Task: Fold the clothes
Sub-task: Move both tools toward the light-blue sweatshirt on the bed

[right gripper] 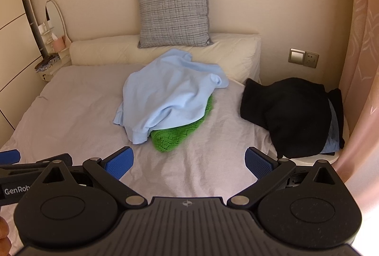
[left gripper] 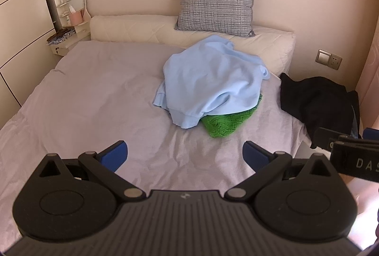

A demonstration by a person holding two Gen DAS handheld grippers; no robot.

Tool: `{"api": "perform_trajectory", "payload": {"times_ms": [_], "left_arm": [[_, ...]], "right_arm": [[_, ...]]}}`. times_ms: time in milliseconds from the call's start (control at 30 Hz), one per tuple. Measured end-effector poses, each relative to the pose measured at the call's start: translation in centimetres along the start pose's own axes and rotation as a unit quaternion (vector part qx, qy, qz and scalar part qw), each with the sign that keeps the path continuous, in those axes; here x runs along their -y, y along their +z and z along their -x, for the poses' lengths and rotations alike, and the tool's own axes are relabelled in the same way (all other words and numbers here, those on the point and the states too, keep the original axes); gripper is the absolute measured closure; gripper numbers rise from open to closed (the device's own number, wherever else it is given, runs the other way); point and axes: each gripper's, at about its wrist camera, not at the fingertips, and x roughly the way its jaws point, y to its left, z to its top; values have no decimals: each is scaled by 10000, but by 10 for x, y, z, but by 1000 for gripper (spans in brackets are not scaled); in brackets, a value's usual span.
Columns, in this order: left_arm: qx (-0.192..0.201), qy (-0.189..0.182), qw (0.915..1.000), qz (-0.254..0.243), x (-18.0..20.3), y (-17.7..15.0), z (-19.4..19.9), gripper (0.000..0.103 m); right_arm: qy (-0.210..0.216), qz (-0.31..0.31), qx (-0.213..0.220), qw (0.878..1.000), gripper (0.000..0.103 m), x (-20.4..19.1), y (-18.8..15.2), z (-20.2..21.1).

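Left gripper [left gripper: 185,154] and right gripper [right gripper: 189,161] spread wide, empty — light-blue garment [left gripper: 210,80] over green knit [left gripper: 227,122] at twelve o'clock, black clothes [right gripper: 291,113] at two.

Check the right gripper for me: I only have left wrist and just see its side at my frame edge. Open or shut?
Observer: Open. The right gripper has its blue pads spread wide, with nothing between them, over the bed sheet.
Operator: And the black garment on the right, is anything under it?
Observer: Yes. A pale blue garment shows beneath it along its right edge, close to the pink curtain.
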Motion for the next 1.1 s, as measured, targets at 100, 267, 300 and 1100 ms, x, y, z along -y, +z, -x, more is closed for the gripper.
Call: {"api": "perform_trajectory", "payload": {"times_ms": [100, 267, 300, 1100], "left_arm": [[6, 32, 10000, -11, 14, -1, 2, 1], [20, 96, 9999, 62, 35, -1, 3, 1], [24, 112, 9999, 88, 39, -1, 3, 1], [-280, -51, 9995, 142, 40, 19, -45, 1]], "right_arm": [[38, -9, 9, 10000, 0, 13, 1, 0], [121, 60, 29, 9999, 0, 33, 4, 1], [132, 83, 36, 9999, 0, 36, 4, 1], [213, 154, -186, 9995, 0, 41, 32, -47]]}}
